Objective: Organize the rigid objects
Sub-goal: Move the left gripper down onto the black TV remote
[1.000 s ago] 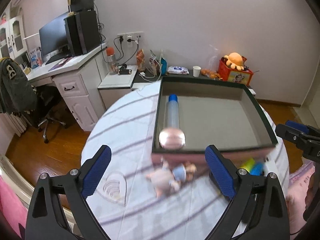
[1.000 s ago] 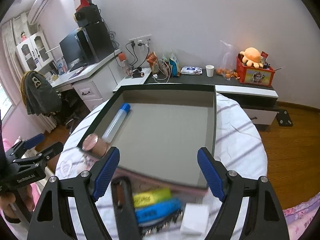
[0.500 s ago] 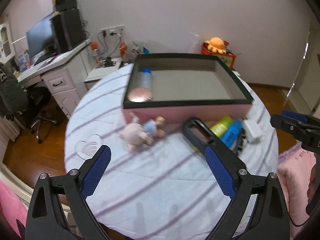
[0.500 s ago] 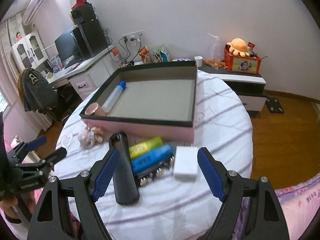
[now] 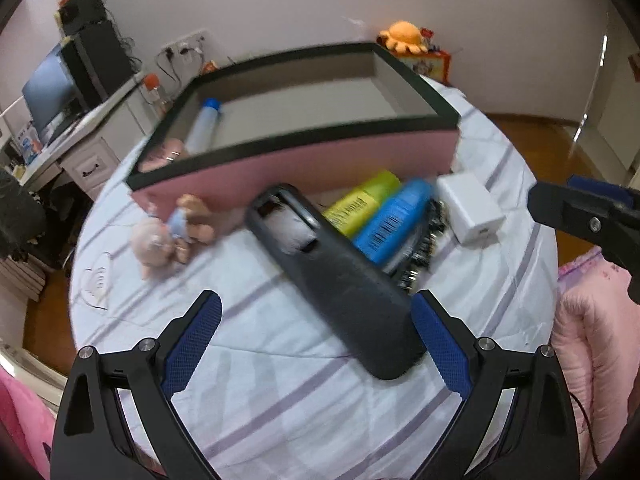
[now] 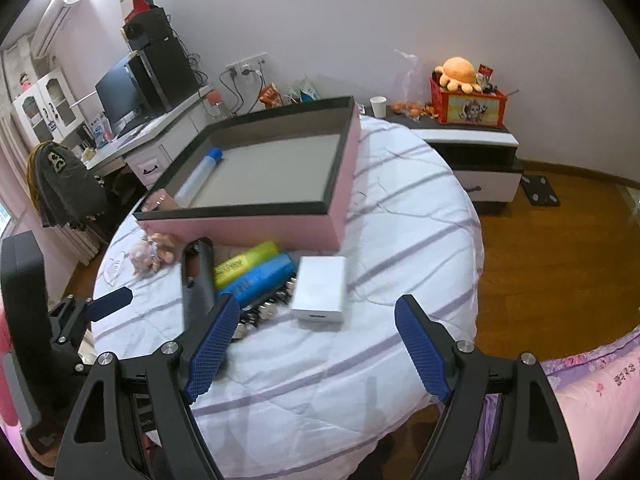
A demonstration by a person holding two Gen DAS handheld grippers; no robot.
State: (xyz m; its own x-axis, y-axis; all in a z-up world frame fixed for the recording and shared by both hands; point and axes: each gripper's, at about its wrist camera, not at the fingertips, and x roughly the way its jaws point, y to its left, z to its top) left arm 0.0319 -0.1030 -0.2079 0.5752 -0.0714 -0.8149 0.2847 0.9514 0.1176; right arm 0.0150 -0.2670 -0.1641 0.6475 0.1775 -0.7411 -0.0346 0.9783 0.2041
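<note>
Coming down lower and closer to the table [image 5: 280,400] than a second ago, with the pink box [image 5: 304,160] sliding up and away in both views and the loose things now filling the middle. Holding the left gripper [image 5: 312,304] with its fingers [image 5: 192,340] wide apart, gripping nothing. Holding the right gripper [image 6: 316,304] the same way, fingers spread, nothing between them.

Going left to right across the cloth:
- Lying on its side near the box corner, a small doll [image 5: 168,232].
- Lying next, slanted toward the left gripper, a long black case [image 5: 340,272], its near end just beside one finger.
- Leaning against the case, a yellow tube [image 5: 362,196] and a blue tube [image 5: 394,216], touching each other.
- Peeking out from under the blue tube, a dark brush [image 5: 424,240].
- Sitting just past that, a white block [image 5: 472,208].

Resting inside the box already, along its left wall, a bottle with a blue cap [image 5: 202,124] and a pink round thing [image 5: 164,152].

Probably getting ready to grab the black case. Risking a bad pinch by closing only on its very end, so tipping or dropping it. Risking a bump too, pushing the case into the two tubes and sending them rolling, maybe off the round table. Also risking a catch on the brush underneath while lifting.
</note>
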